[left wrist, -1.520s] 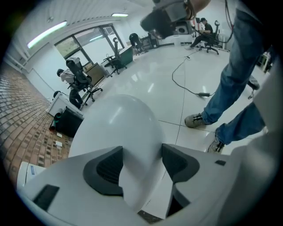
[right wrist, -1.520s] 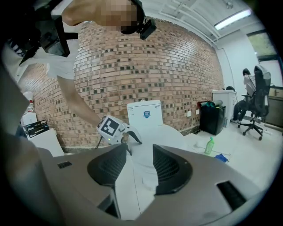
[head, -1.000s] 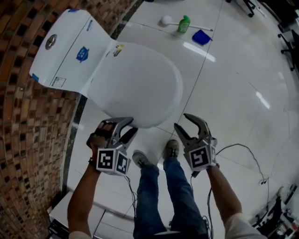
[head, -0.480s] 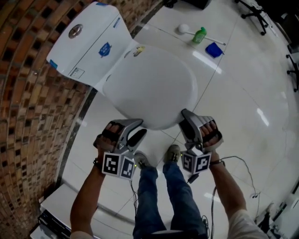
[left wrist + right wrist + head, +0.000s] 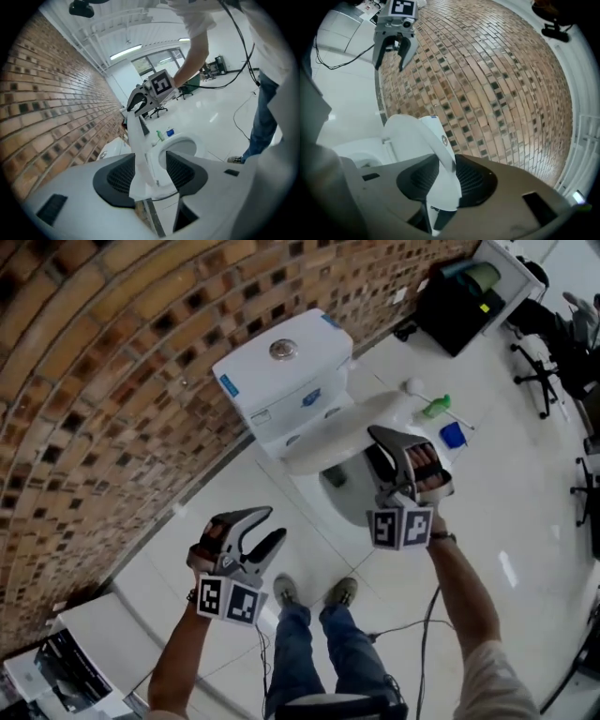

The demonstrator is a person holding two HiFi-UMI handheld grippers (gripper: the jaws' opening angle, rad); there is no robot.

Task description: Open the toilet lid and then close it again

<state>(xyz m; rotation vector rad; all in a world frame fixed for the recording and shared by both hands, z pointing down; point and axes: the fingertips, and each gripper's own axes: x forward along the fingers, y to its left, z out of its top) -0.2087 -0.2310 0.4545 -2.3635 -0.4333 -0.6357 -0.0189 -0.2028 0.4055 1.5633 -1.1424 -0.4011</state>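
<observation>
The white toilet [image 5: 281,371] stands against the brick wall, its lid [image 5: 333,432] lifted off the seat [image 5: 180,146]. My right gripper [image 5: 375,448] holds the lid's front rim from above; its jaws are closing, with the rim between the pads [image 5: 471,180]. In the right gripper view the lid's edge [image 5: 443,192] runs between the jaws of this gripper [image 5: 440,180]. In the left gripper view the lid [image 5: 140,150] stands edge-on, with the right gripper [image 5: 136,101] at its top. My left gripper [image 5: 272,524] hangs in the air left of the bowl, jaws opening, nothing between them.
A brick wall [image 5: 112,381] runs behind the toilet. A green bottle [image 5: 435,407], a blue object [image 5: 453,435] and a white brush [image 5: 412,386] lie on the floor to the right. A black cabinet [image 5: 459,296] stands beyond. The person's shoes [image 5: 286,592] are near the bowl.
The right gripper has taken the lid's front rim and risen with it, tilting the lid up. The left gripper has come away from the rim and lifted. The head view now looks further up.
</observation>
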